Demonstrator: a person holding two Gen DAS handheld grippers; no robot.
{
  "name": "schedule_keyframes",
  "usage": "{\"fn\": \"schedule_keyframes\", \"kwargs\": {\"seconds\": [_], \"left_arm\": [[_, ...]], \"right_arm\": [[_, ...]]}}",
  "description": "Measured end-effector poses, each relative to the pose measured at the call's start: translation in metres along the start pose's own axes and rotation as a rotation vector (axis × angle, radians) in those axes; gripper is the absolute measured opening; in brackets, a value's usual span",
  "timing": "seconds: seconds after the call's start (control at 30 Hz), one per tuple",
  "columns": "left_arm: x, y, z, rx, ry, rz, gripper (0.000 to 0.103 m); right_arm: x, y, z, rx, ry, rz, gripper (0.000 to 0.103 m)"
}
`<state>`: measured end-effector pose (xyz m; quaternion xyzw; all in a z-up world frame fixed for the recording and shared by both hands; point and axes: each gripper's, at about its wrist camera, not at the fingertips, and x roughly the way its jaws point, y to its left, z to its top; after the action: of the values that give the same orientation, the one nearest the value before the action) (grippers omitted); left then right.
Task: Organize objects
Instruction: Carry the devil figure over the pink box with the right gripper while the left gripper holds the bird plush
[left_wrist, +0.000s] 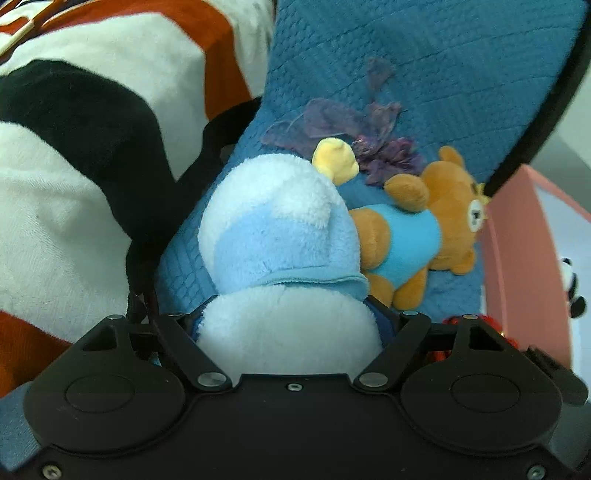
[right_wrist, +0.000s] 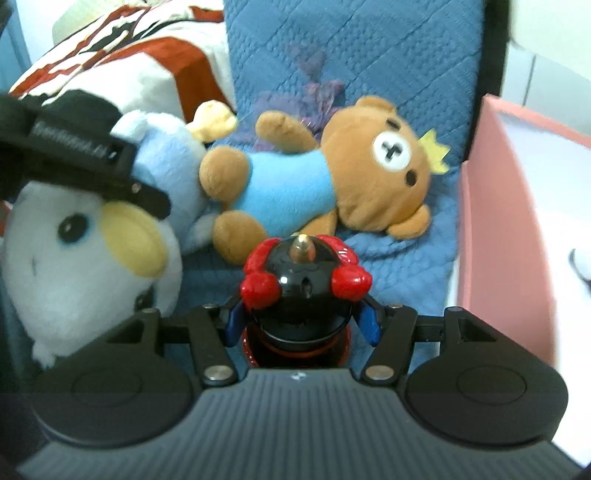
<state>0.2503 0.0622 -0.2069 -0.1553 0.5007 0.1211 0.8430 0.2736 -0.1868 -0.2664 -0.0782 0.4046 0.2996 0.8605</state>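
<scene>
The left gripper (left_wrist: 291, 317) is closed around the penguin plush (left_wrist: 284, 258) at its round head, lifting it off the blue quilt (left_wrist: 443, 74). The right gripper (right_wrist: 301, 325) clamps the red-and-black toy (right_wrist: 304, 284) low on its body — upright, nose forward. The bear (right_wrist: 321, 177) lies loose between them; the pink box (right_wrist: 502, 206) to the right is the likely destination.

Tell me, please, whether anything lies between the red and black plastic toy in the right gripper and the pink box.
Nothing visible does. The red and black plastic toy sits between the right gripper's blue pads; only bare blue quilted cover separates it from the pink box. The brown plush bear lies farther back.
</scene>
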Motion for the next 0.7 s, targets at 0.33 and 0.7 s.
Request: {"fn": "schedule_keyframes", "kwargs": {"seconds": [0.33,0.7], "left_arm": [[-0.039,0.003,0.001,0.037,-0.031,-0.137,0.078],[-0.075,0.004,0.002,0.043,-0.041,-0.229,0.078]], "right_arm": [[-0.047,0.009,0.009,0.155,-0.018,-0.109,0.063],[-0.097,0.02,0.026,0.225,-0.054,-0.126,0.063]]}}
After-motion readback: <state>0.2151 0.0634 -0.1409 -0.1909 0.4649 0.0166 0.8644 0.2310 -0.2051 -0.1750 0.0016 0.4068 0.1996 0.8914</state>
